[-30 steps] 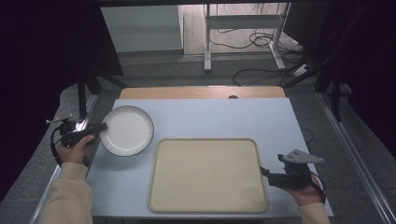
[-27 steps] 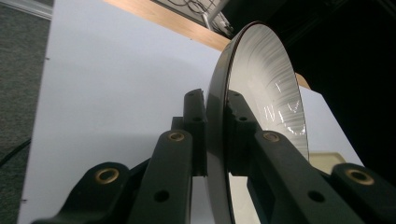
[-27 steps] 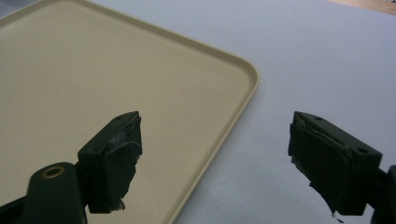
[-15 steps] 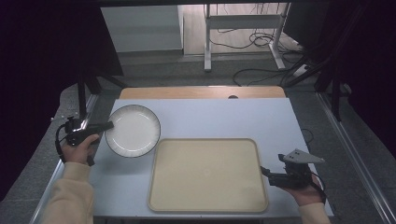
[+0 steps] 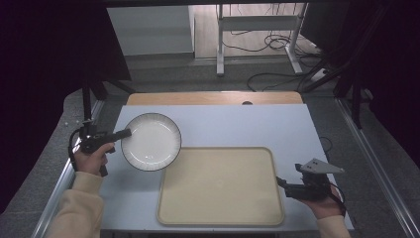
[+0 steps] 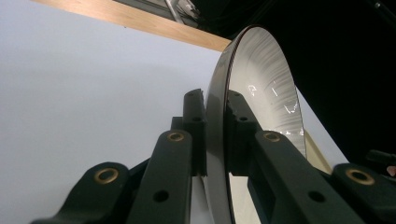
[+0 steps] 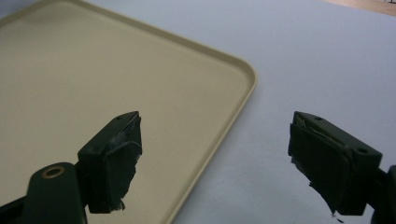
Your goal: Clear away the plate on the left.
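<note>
Holding the plate clear of the table

Gripping the white plate (image 5: 151,141) by its nine o'clock rim, your left gripper (image 5: 125,133) has both jaws clamped on the edge; the left gripper view shows one pad on each face of the plate (image 6: 261,88). The plate sits at about ten o'clock from the beige tray (image 5: 220,186), its lower edge overlapping the tray's near-left corner in the high view. Your right gripper (image 5: 280,181) rests at the tray's three o'clock edge, jaws spread wide and holding nothing, straddling the tray rim (image 7: 224,135) above the pale blue table (image 5: 237,124).
</note>
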Demonstrator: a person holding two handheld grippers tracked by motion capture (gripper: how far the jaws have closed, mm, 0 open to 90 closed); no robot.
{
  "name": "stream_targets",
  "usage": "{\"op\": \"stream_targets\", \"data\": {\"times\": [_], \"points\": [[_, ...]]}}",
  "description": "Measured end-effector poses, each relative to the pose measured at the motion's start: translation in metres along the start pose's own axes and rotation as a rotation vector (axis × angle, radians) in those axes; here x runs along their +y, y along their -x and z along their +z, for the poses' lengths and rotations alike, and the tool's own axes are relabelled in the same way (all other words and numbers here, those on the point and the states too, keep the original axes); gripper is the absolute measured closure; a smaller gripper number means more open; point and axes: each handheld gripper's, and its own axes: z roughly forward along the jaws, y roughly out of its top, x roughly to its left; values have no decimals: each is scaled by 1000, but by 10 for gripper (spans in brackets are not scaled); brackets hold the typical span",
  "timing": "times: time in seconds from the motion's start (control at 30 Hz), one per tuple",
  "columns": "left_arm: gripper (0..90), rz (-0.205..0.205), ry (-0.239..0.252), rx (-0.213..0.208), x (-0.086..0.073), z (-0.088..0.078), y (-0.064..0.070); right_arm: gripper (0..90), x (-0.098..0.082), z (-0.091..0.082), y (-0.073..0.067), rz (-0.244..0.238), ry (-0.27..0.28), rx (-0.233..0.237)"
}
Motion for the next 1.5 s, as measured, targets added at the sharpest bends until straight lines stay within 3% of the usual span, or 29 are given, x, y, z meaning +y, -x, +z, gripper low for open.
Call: {"op": "stream_targets", "data": {"times": [0.8, 1.5], "points": [[813, 35, -81, -54, -11, 22, 19, 175, -1, 1, 1, 0, -5, -2], [812, 79, -145, -106, -19, 42, 45, 176, -1, 1, 1, -2, -7, -2]]}}
